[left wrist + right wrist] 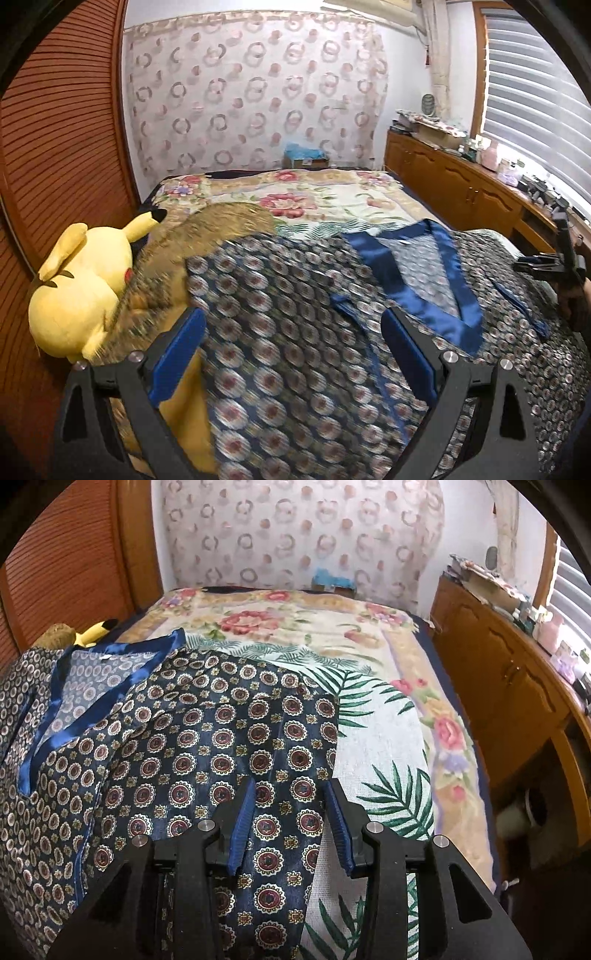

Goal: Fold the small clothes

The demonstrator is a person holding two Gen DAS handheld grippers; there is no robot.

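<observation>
Navy medallion-print satin top with shiny blue V-neck trim [192, 738] lies spread flat on floral bedspread [388, 738], front up.

Left gripper [291, 354]: tongs wide apart, above left side of garment, holding nothing.

Right gripper [291, 823]: tongs part-spread, straddling right sleeve near hem; contact unclear.

Judgement: fabric light, limp, slippery; pinch at trimmed hem or sleeve edge, firm bite.

Yellow plush toy [85, 280] beside garment.

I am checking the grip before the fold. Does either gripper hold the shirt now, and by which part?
Neither holds it. The left gripper stands wide open above the patterned shirt. The right gripper is open too, its fingers on either side of the sleeve, not closed on it.
</observation>
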